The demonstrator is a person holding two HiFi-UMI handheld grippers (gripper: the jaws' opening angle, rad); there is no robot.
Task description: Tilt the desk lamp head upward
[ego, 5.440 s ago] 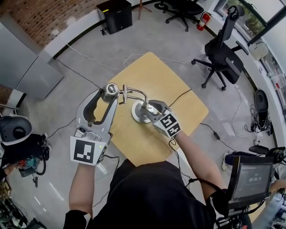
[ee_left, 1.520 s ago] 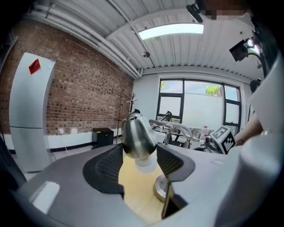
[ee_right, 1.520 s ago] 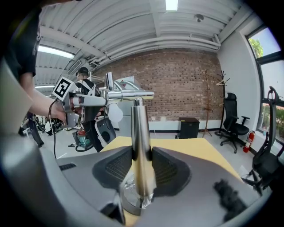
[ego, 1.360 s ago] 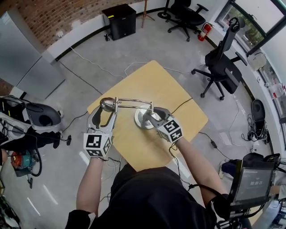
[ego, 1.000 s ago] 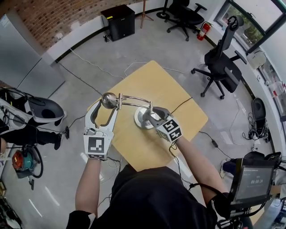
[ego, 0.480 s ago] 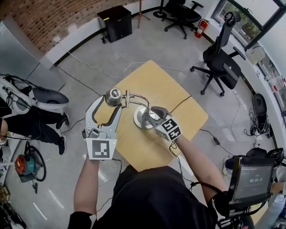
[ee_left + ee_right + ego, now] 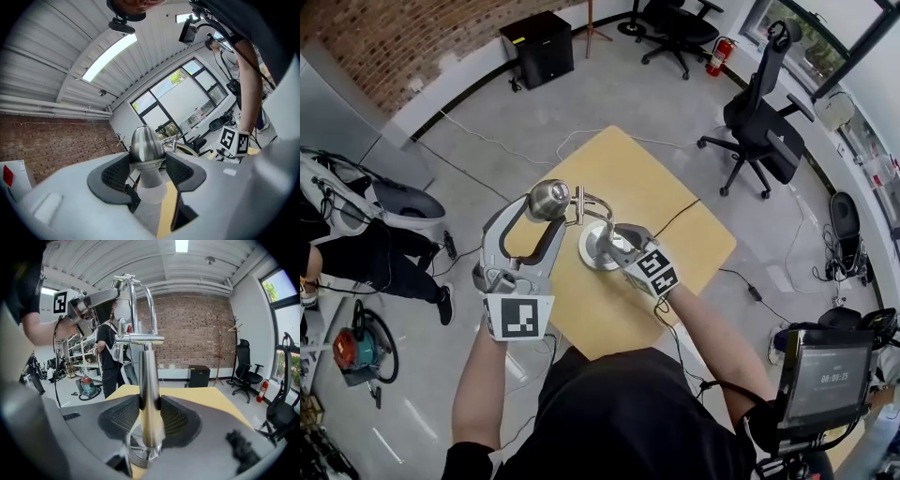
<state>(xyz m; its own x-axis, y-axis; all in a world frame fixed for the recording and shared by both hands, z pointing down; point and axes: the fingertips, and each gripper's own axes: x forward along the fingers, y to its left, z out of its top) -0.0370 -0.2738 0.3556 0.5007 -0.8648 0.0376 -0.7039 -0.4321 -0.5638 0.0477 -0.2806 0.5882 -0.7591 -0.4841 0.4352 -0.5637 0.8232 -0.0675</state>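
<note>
Left hand-held gripper (image 7: 547, 202) and right hand-held gripper (image 7: 615, 241) both grip a chrome desk lamp (image 7: 549, 198) on a yellow table (image 7: 684, 225).
The left one is clamped on the lamp head (image 7: 146, 143), with its dark pads pressing both sides of the rounded metal shade. The right one is clamped low on the upright post (image 7: 149, 394), just above the round base (image 7: 592, 251). The base stands near the middle of the table. The head is held high over the table's left edge, and a curved metal arm (image 7: 594, 201) joins it to the post. An office chair (image 7: 764, 112) stands on the grey floor beyond.
</note>
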